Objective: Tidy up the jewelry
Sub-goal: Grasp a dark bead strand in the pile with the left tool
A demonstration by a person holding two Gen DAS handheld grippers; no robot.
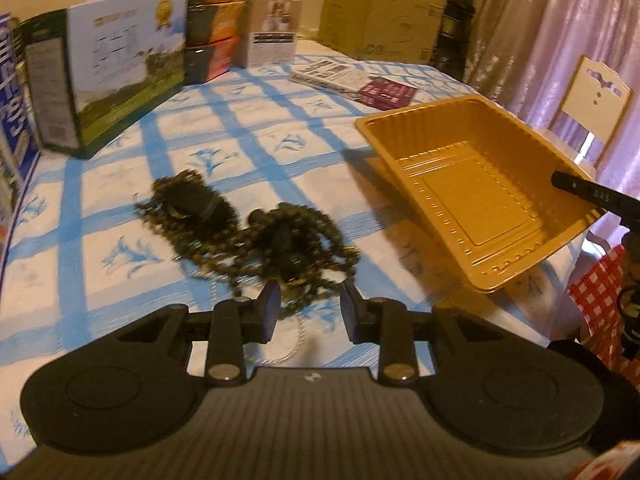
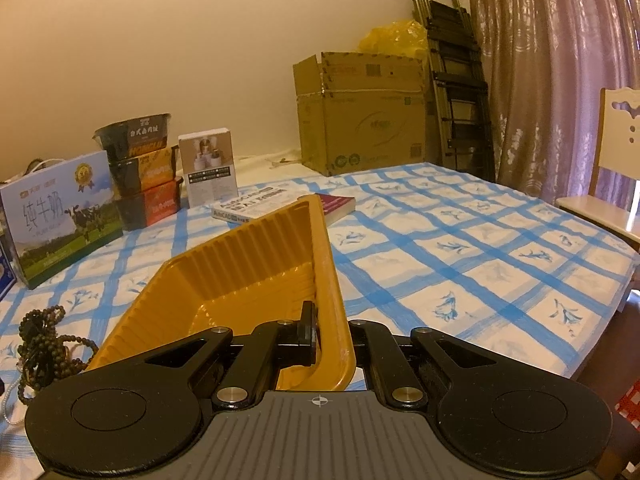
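Checked tablecloth point(image 1: 120, 152) | left hand-held gripper point(image 1: 310, 300) parted over beads point(image 1: 280, 236) | right hand-held gripper point(image 2: 332, 332) pinches tray point(image 2: 256, 264)

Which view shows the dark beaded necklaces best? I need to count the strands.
The left wrist view: the dark beaded necklaces lie centred though blurred. The right wrist view catches them only at its left edge.

A home room: checked tablecloth point(image 2: 460, 240), curtains point(image 2: 560, 60), stacked cardboard boxes point(image 2: 360, 120), dining chair point(image 2: 616, 152).

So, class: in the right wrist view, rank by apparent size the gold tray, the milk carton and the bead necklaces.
1. gold tray, nearest the camera, so inflated
2. milk carton
3. bead necklaces, partly cut off
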